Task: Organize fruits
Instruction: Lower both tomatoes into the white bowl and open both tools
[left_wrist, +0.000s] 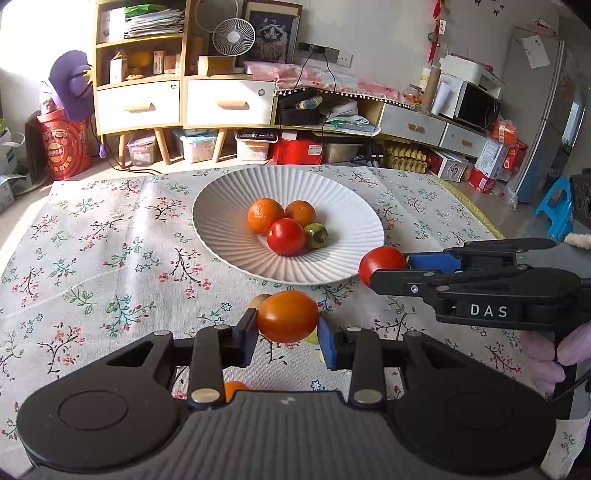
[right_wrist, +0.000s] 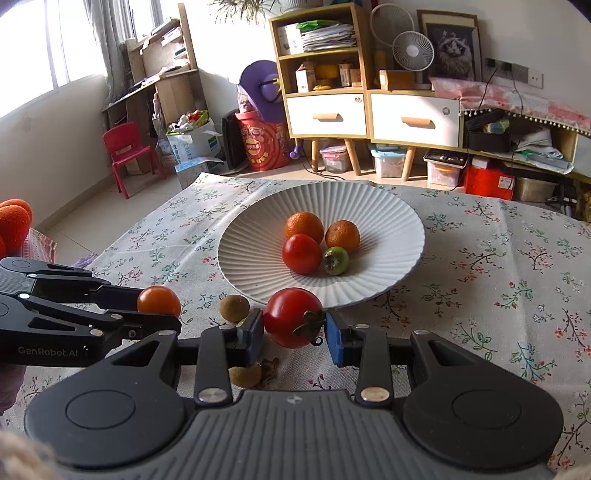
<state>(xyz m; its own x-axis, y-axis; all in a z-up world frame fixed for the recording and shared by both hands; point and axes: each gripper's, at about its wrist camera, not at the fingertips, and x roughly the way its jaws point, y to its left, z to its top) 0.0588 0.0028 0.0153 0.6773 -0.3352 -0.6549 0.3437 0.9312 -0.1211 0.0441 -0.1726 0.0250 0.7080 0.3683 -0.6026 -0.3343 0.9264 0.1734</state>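
Step in hand: both fruits should be carried over the plate (right_wrist: 388, 218) rim and lowered gently, clear of the fruits already inside.
Left gripper (left_wrist: 286, 332): clenched on an orange tomato (left_wrist: 287, 315), held above the cloth.
Right gripper (right_wrist: 294, 328): grasping a red tomato (right_wrist: 291, 317), just before the rim.
Pose: both are tilted downward, side by side.

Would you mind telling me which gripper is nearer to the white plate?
Right. The right gripper holds a red tomato just at the white plate's near rim; the left gripper, gripping an orange tomato, sits further back.
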